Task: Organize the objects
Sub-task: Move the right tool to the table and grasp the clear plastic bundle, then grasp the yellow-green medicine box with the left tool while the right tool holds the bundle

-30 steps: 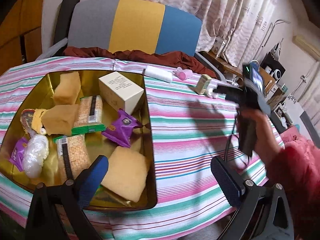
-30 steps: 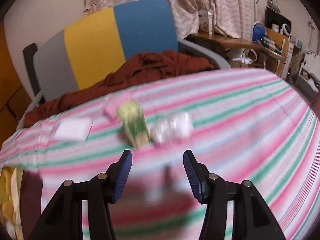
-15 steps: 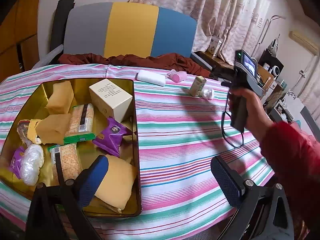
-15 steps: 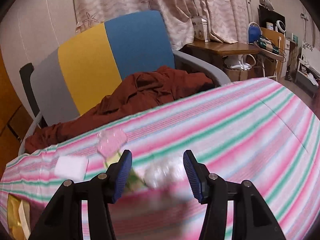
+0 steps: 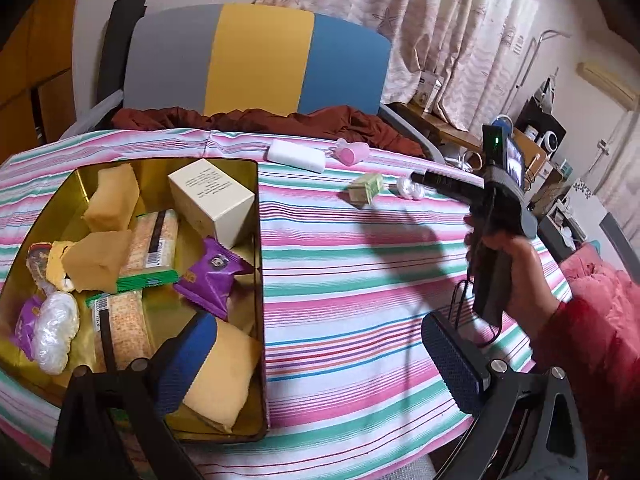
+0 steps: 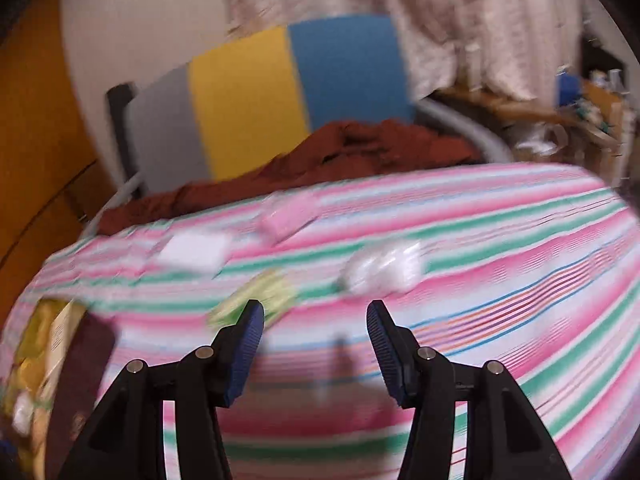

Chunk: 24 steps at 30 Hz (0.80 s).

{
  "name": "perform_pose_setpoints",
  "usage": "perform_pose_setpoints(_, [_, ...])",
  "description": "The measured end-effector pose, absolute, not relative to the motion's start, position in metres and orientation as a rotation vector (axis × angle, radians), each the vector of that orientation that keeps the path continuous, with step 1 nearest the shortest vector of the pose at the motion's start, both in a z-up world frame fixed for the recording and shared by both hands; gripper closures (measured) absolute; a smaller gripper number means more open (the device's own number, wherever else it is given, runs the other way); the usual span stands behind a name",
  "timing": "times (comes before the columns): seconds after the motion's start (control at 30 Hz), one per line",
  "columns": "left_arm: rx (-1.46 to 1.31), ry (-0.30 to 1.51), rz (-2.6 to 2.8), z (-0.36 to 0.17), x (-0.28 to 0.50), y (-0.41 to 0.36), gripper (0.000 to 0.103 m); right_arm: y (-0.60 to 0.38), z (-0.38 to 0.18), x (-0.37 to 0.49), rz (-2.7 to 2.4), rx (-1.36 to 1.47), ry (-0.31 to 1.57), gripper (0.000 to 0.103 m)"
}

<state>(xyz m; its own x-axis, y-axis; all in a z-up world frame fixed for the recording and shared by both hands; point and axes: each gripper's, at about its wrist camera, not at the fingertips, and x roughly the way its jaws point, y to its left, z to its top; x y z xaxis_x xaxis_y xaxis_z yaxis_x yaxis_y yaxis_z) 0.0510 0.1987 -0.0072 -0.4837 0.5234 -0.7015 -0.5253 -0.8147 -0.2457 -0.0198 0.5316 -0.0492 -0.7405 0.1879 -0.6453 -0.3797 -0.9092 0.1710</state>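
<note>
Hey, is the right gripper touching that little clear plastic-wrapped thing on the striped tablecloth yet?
Apart. In the right wrist view, striped cloth shows between the open right gripper and the plastic-wrapped thing lying beyond its fingertips; nothing is between the jaws.

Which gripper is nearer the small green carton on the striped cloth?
Right. The right gripper hovers just short of the small green carton; the left gripper hangs back by the gold tin.

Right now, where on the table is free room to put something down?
The striped cloth between the gold tin and the right gripper is bare. The tin is crowded; the far edge holds four small items.
</note>
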Motion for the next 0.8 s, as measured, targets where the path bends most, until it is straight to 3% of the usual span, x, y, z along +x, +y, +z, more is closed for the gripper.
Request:
perform_pose_setpoints(0.1, [-1.073, 0.017, 2.278, -0.007, 0.052, 0.203, 0.000, 0.556, -0.048, -0.039, 2.553, -0.924, 0.449, 0.037])
perform_pose_setpoints(0.47, [-1.103, 0.041, 2.290, -0.009, 0.041, 0.213, 0.000, 0.582, -0.091, -0.084, 2.439, -1.031, 0.470, 0.037])
perform_pose_setpoints(0.5, [-1.102, 0.044, 2.289, -0.009, 0.041, 0.216, 0.000, 0.581, -0.094, -0.083, 2.445, -1.026, 0.469, 0.039])
perform_pose_setpoints(0.67, [-1.088, 0.058, 2.270, -0.007, 0.039, 0.231, 0.000, 0.589, -0.099, -0.079, 2.462, -1.015, 0.548, 0.075])
perform_pose_setpoints(0.8, [-1.077, 0.067, 2.246, -0.003, 0.036, 0.247, 0.000, 0.590, -0.100, -0.063, 2.482, -1.012, 0.597, 0.074])
